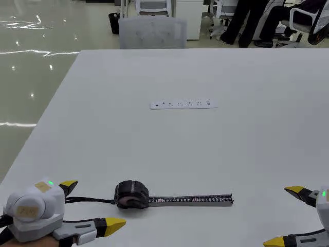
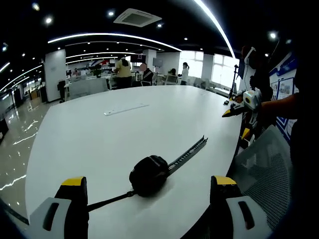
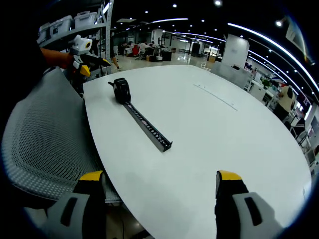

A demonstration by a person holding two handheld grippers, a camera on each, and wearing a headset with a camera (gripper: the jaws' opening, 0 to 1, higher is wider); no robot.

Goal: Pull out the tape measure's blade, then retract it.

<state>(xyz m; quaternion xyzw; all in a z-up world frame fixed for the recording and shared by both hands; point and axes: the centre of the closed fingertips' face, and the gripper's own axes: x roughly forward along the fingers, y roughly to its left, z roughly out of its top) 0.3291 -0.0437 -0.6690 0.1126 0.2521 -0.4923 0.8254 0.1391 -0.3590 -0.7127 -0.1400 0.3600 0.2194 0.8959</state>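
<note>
Currently lying flat near front edge of wide white table [image 1: 205, 144]: black round-cased tape measure [image 1: 131, 194], resting on its side, with dark blade printed in pale markings [image 1: 191, 200] drawn out rightward, straight along the tabletop. Looks chunky and rubbery at the case, stiff and slightly cupped along the blade, ending in a small hook. Trails a thin black wrist strap [image 1: 90, 199] leftward. Extended with nothing gripping it, so probably locked. Judged as pull-out done, retraction not yet done.

Just beside the case, straddling the strap: yellow-tipped left claw [image 1: 91, 204], released, jaws spread wide, touching nothing. Likely parked there to pin the case or reach the lock. Near the hook end but apart from it: matching right claw [image 1: 284, 216], also released, jaws wide, empty. Probably waiting to guide the blade back.

Further back, well apart: flat white power strip [image 1: 183, 104].
</note>
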